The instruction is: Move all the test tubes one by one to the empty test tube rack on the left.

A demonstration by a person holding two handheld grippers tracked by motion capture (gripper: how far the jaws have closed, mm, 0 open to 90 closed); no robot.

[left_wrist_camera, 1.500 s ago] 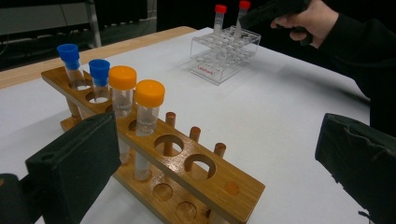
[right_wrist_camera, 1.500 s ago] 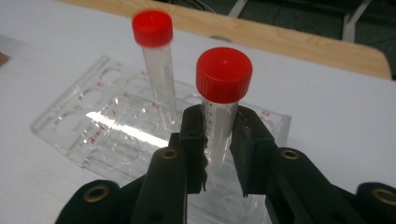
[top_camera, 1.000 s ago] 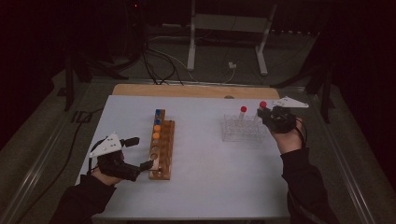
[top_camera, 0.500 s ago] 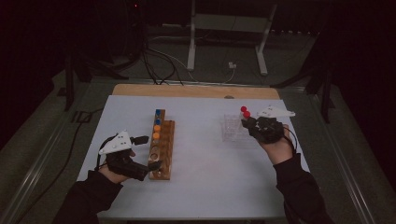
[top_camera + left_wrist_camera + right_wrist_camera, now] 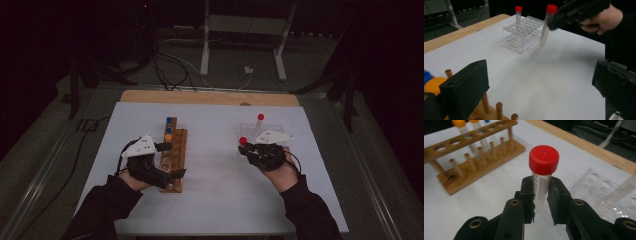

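Observation:
My right gripper [image 5: 248,149] is shut on a clear tube with a red cap [image 5: 543,170], held upright above the white table, left of and in front of the clear plastic rack [image 5: 260,131]. In that rack stands another red-capped tube [image 5: 260,117]. The held tube [image 5: 545,30] tilts slightly in the left gripper view. My left gripper [image 5: 170,160] is open, its jaws spread on either side of the near end of the wooden rack [image 5: 172,150]. This rack holds orange- and blue-capped tubes [image 5: 169,131] at its far end.
A white sheet [image 5: 215,200] covers the table, with a wooden edge strip [image 5: 210,97] at the back. Cables and a metal stand [image 5: 205,45] lie on the dark floor beyond. Between the two racks the sheet is bare.
My right gripper has carried the red-capped tube away from the clear rack, leftward and nearer to the person. The left gripper has shifted right, onto the wooden rack's near end.

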